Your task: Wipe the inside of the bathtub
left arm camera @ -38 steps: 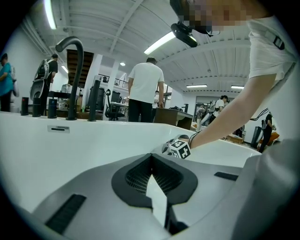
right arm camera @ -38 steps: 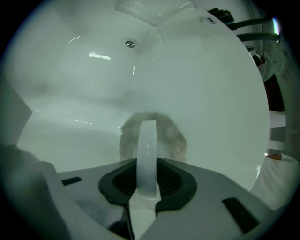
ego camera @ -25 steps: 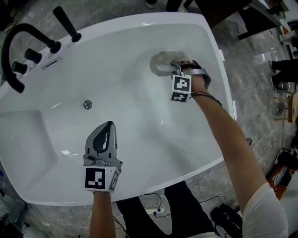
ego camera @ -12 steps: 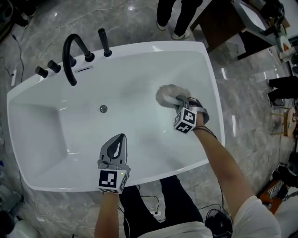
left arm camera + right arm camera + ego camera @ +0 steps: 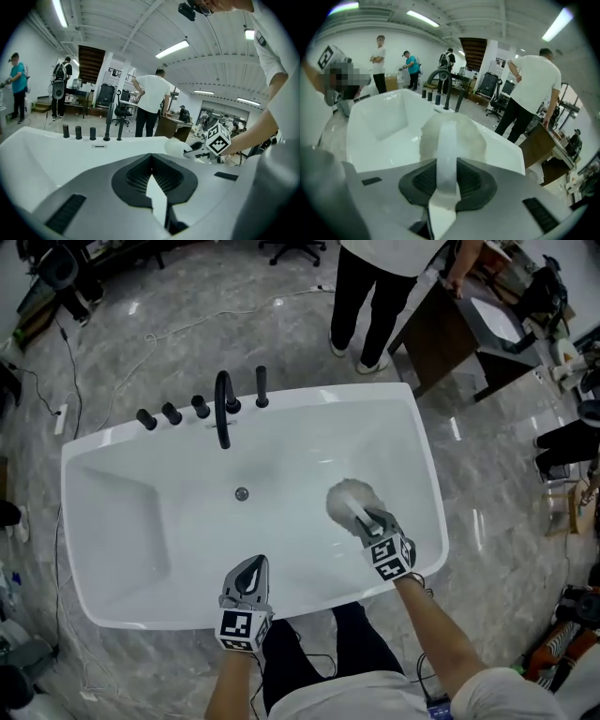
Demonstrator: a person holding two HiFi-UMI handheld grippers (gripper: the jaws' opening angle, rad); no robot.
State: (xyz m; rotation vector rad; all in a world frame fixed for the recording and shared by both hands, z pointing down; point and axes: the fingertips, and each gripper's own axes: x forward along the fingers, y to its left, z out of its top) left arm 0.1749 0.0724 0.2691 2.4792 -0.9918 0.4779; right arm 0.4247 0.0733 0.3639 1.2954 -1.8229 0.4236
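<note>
Two grippers over bathtub (image 5: 141, 521): R gripper (image 5: 364, 518) clamps fluffy duster (image 5: 349, 495) handle; L gripper (image 5: 251, 568) jaws together, empty.

- Site type: open workshop or lab hall, not a home bathroom.
- Bathtub (image 5: 309, 395): freestanding, alone on a grey marble-look floor (image 5: 169, 324).
- Loose cables (image 5: 234, 307) across the floor.
- Office chair (image 5: 123, 110), desk (image 5: 441, 324).
- Ceiling strip lights (image 5: 173, 48).
- People standing (image 5: 150, 101) about.
</note>
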